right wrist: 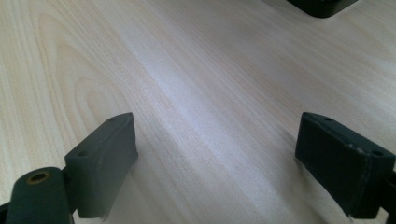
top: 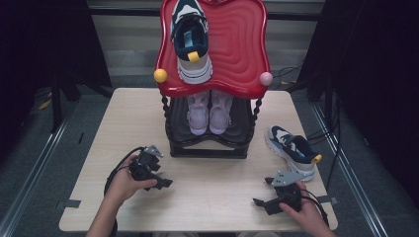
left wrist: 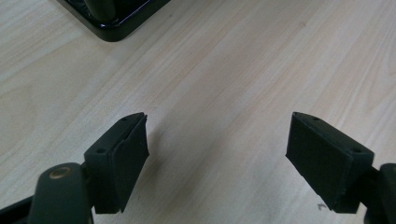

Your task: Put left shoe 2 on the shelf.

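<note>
- Sneaker (top: 292, 151) first: the loose navy-and-white one lies on the desk (top: 217, 197) near its right edge, just beyond your right hand, toe towards the far side and yellow heel tab towards the near right corner. I judge it to be the thing to pick up, since its mate (top: 191, 42) already sits on the red top tray (top: 242, 44) of the shoe rack (top: 207, 143).
- Right gripper (top: 261, 201) rests low near the desk's front edge, jaws spread wide with nothing but bare wood between them in the right gripper view; it is released, so you need not open further.
- Left gripper (top: 160, 183) sits towards the front left, also released and empty, with a corner of the rack's black base (left wrist: 112, 18) visible ahead of it in the left gripper view.
- Turn the right gripper towards the sneaker and come at it from the heel side, straddling the collar or heel counter rather than the soft tongue.
- Close firmly only once both pads flank the shoe wall; a grip on the laces would likely let it swing.
- Lift clear of the desk before travelling, and mind the pink knob (top: 266, 78) at the tray's near right corner.
- Keep the left gripper back from the rack's front, where the pale pink pair (top: 209, 112) sits on the lower shelf.
</note>
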Tool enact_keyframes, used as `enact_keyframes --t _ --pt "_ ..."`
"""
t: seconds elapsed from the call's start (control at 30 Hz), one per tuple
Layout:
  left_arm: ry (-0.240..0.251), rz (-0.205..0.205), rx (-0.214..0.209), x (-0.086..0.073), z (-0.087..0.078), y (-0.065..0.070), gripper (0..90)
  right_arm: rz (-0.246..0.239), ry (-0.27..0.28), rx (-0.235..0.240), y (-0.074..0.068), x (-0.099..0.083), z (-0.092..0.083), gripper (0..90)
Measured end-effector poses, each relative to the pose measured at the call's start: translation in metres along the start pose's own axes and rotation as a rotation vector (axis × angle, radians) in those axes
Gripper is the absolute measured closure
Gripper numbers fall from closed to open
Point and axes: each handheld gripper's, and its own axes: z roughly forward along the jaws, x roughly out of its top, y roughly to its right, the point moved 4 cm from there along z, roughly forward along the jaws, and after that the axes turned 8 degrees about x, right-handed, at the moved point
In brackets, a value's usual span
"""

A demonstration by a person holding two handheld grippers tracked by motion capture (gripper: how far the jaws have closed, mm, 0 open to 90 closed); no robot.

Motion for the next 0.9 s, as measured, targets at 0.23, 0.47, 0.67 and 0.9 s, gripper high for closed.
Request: enact_keyframes --t 0.23,0.47,0.67,0.9 --pt "0.016 0.017 0.036 -0.007 0.008 -0.003 19.3 -0.001 0.000 0.000 0.000 0.000 0.000 12.0" --pt "0.036 0.034 0.067 -0.013 0.015 -0.003 19.1 0.000 0.000 -0.001 0.000 0.000 0.000 12.0" --pt "0.061 0.039 0.079 -0.014 0.017 -0.002 17.9 0.001 0.000 -0.001 0.000 0.000 0.000 12.0" --pt "0.099 0.056 0.122 -0.016 0.020 0.002 13.8 0.001 0.000 -0.001 0.000 0.000 0.000 12.0"
